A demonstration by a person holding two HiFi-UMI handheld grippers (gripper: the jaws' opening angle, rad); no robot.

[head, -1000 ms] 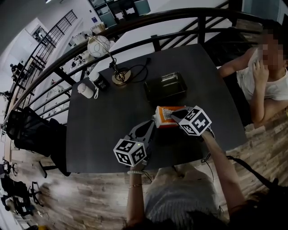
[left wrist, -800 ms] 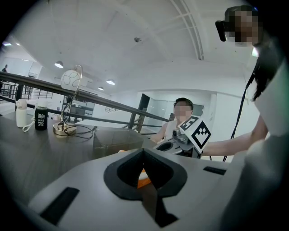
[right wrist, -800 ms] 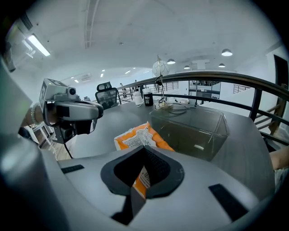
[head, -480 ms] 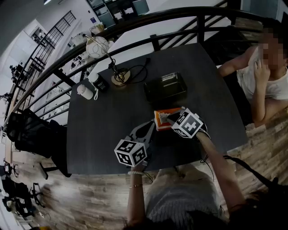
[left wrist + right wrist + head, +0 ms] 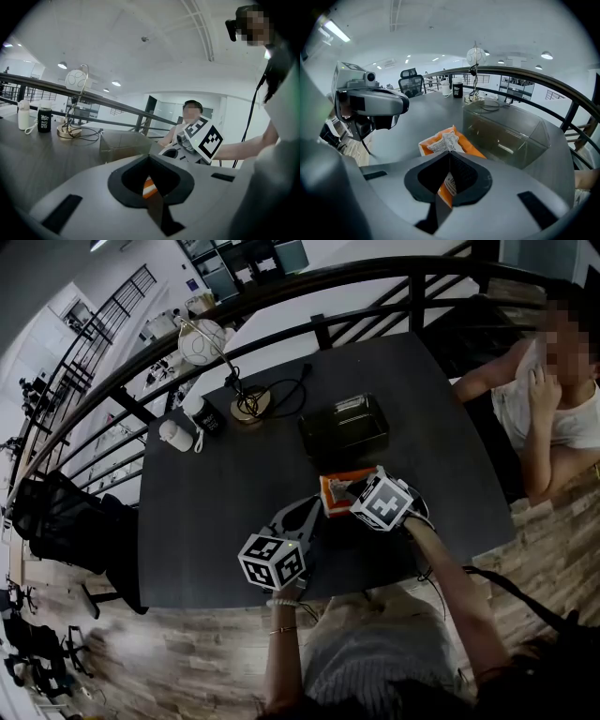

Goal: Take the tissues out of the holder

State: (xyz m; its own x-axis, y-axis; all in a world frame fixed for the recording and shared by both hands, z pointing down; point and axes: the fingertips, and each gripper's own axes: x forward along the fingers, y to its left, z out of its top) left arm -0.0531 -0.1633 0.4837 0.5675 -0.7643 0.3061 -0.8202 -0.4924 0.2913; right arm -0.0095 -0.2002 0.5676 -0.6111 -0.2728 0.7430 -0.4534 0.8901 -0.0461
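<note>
Setting orange tissue pack [image 5: 440,142] on worktop [image 5: 211,512], 6 o'clock of holder [image 5: 344,426]. Right tool [image 5: 450,153] grasping pack, left tool [image 5: 150,157] clenched, empty. Next: release.

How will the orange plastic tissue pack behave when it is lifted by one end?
The orange plastic tissue pack looks soft and crinkled, so it will probably sag. It is likely light: the right gripper pinches just one end.
</note>
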